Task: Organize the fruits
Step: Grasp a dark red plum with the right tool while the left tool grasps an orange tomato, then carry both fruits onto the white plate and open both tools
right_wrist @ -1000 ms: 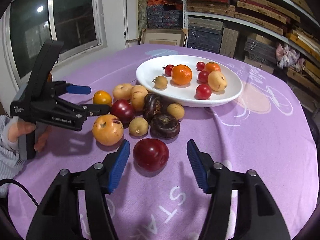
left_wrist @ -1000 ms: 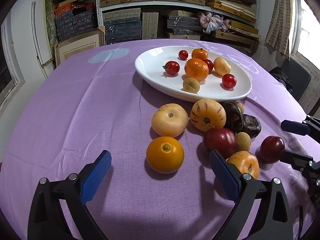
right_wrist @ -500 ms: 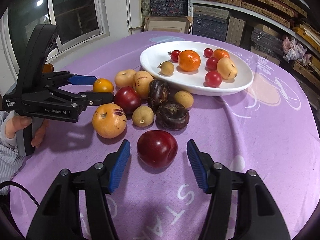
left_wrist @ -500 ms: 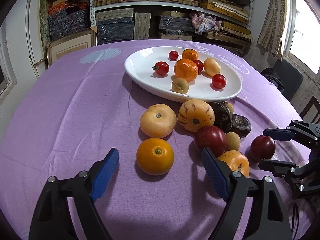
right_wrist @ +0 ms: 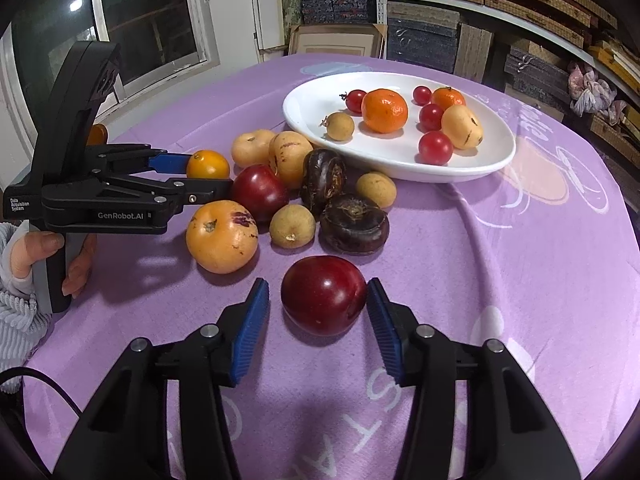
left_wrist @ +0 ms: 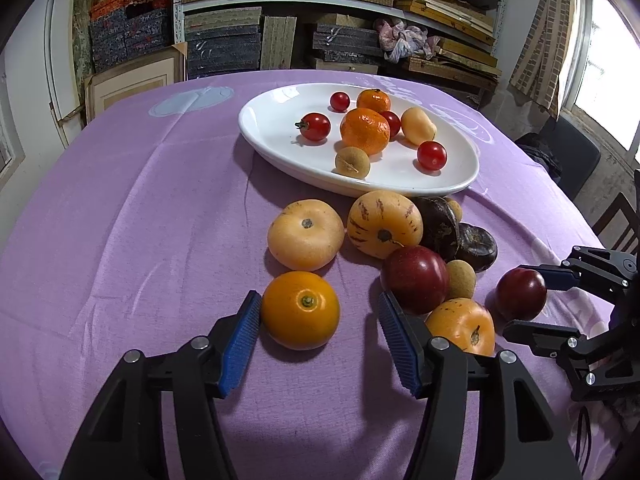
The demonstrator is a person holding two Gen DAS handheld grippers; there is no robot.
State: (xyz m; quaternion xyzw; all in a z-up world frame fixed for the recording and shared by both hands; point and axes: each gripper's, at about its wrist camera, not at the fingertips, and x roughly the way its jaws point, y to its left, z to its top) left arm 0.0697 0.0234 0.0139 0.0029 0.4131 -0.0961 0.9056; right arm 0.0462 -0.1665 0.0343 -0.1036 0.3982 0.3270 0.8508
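Note:
On the purple tablecloth an orange round fruit (left_wrist: pixel 300 310) lies between the fingers of my left gripper (left_wrist: pixel 319 298), whose jaws are closing. The left pad is at its skin and the right pad (left_wrist: pixel 394 336) stands clear of it. A dark red plum (right_wrist: pixel 323 295) sits between the fingers of my right gripper (right_wrist: pixel 316 286), also closing. Its right pad is at the plum, and a small gap shows at the left pad (right_wrist: pixel 256 312). The white oval plate (left_wrist: pixel 276 120) beyond holds mandarins, cherry tomatoes, a longan and a yellow fruit.
A loose pile lies between the grippers and the plate: a pale yellow fruit (left_wrist: pixel 306 234), a striped melon (left_wrist: pixel 384 224), a second plum (left_wrist: pixel 416 278), dark purple fruits (right_wrist: pixel 354 224), longans, a speckled orange fruit (right_wrist: pixel 222 236). A hand (right_wrist: pixel 44 248) holds the left gripper. Shelves stand behind, a chair (left_wrist: pixel 572 156) to the right.
The left jaws have narrowed from wide open down to the orange fruit. The right jaws have narrowed slightly around the plum. Both fruits stay on the cloth.

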